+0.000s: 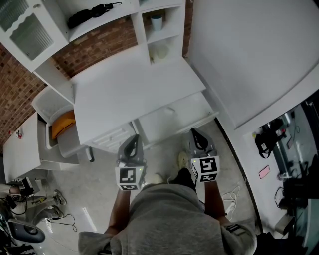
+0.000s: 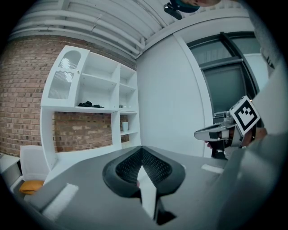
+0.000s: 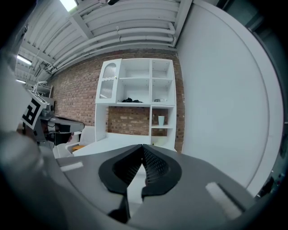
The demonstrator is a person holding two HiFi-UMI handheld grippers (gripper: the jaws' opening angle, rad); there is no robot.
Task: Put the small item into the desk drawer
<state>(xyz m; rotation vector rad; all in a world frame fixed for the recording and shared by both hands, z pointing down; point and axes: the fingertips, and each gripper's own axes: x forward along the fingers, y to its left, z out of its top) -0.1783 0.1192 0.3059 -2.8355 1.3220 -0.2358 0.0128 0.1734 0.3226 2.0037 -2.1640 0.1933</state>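
The white desk (image 1: 124, 89) stands in front of me, and its right drawer (image 1: 189, 122) is pulled out and open. A faint pale lump (image 1: 169, 110) lies inside the drawer; I cannot tell what it is. My left gripper (image 1: 133, 140) is held low before the desk's front edge, jaws shut and empty. My right gripper (image 1: 197, 134) hangs just in front of the open drawer's right end, also shut with nothing between its pads. In the left gripper view the closed fingertips (image 2: 141, 150) point over the desk, and the right gripper (image 2: 216, 133) shows beside them.
A hutch with shelves (image 1: 159, 30) stands at the desk's back, holding a cup (image 1: 157, 22) and a pale round thing (image 1: 160, 51). A black bundle (image 1: 92, 15) lies on top. A chair with an orange cushion (image 1: 62, 124) stands left. A white wall (image 1: 249, 55) runs along the right. Cables (image 1: 232, 196) lie on the floor.
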